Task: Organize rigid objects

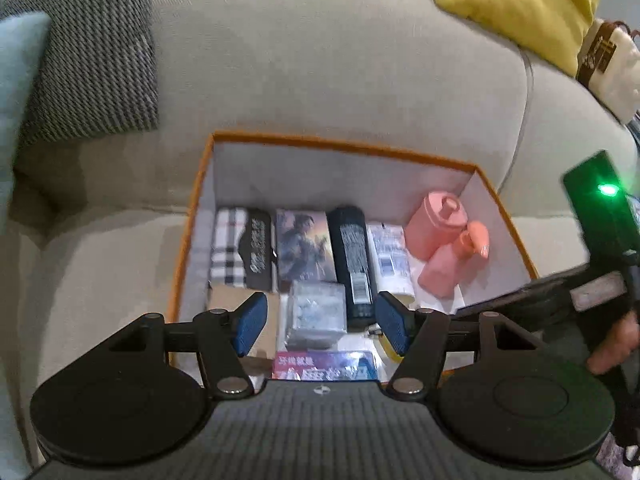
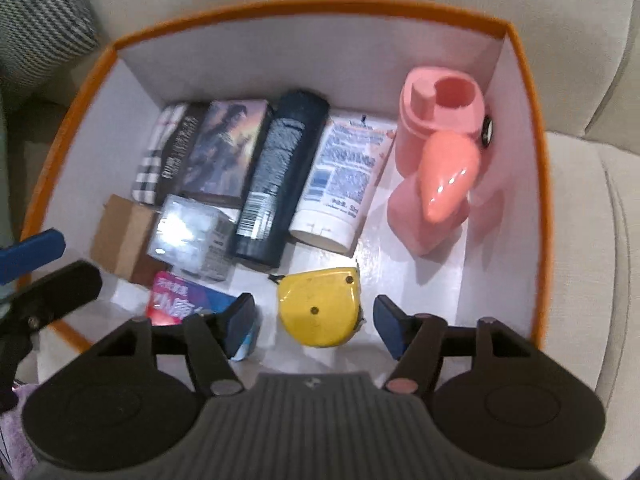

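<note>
The yellow tape measure [image 2: 320, 308] lies flat on the white floor of the orange-rimmed box [image 2: 536, 200], at its near side, between the spread fingers of the right tool [image 2: 316, 322], which grips nothing. Just far of it a dark bottle [image 2: 280, 176] and a white tube [image 2: 340, 176] lie side by side, touching. To their left sit a picture-printed box [image 2: 224, 148] and a checked pouch [image 2: 154, 160], with a clear plastic packet [image 2: 192, 236], a brown carton [image 2: 122, 236] and a red and blue packet [image 2: 180, 300] nearer. At the right side of the box a pink bottle [image 2: 440, 120] stands with a second pink bottle [image 2: 436, 208] leaning in front of it.

The left tool [image 1: 318, 322] hangs over the near left part of the box, fingers apart and empty. The box rests on a grey sofa [image 1: 320, 72]; a striped cushion [image 1: 88, 60] lies far left, a yellow cushion [image 1: 528, 4] far right.
</note>
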A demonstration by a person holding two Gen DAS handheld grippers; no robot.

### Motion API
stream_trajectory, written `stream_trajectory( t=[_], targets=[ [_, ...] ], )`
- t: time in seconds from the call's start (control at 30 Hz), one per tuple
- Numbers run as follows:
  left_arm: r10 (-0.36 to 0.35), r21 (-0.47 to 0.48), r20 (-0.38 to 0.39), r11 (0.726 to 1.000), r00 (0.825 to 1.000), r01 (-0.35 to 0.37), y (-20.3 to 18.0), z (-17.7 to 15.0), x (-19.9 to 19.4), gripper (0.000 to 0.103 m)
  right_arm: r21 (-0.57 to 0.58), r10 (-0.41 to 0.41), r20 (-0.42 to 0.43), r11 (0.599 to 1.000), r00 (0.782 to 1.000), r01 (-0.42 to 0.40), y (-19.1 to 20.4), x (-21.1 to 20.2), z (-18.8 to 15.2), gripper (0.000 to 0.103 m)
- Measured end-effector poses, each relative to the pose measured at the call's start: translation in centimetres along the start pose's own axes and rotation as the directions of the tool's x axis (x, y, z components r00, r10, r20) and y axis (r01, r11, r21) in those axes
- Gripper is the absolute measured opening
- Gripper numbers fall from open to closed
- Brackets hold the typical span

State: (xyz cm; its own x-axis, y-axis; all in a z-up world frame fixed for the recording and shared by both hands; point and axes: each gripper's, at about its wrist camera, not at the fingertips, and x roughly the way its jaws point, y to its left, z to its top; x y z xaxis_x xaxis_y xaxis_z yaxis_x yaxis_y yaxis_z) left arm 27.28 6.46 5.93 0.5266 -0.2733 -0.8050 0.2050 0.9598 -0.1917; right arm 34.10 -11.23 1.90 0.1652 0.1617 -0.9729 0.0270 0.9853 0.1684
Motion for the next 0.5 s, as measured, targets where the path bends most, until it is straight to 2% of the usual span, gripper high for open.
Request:
stream_trajectory(
  t=[0.17, 0.3, 0.4, 0.5],
  targets=[
    [0.066, 0.035, 0.11, 0.997, 0.992, -0.071, -0.6, -0.1, -2.7, 0.08, -0.02, 0.022, 0.159, 1.0, 0.987, -0.019, 0.5, -5.5, -1.3, 0.071],
    [0.118, 0.054, 0.195, 0.99, 0.974, -0.131, -1.2, 0.0, -5.5, 0.089, -0.031, 0.023, 0.299, 0.999, 0.954, -0.014, 1.0, -10.1, -2.9, 0.075],
    [0.163, 0.054, 0.261, 0.982, 0.952, -0.182, -1.5, 0.0, -7.4, 0.091, -0.029, 0.031, 0.431, 0.999, 0.902, -0.02, 1.1, -13.8, -4.7, 0.085],
    [0.202, 0.037, 0.31, 0.974, 0.929, -0.224, -1.7, -0.4, -8.9, 0.098, -0.027, 0.009, 0.529, 1.0, 0.849, 0.006, 1.5, -16.3, -6.7, 0.09]
  ],
)
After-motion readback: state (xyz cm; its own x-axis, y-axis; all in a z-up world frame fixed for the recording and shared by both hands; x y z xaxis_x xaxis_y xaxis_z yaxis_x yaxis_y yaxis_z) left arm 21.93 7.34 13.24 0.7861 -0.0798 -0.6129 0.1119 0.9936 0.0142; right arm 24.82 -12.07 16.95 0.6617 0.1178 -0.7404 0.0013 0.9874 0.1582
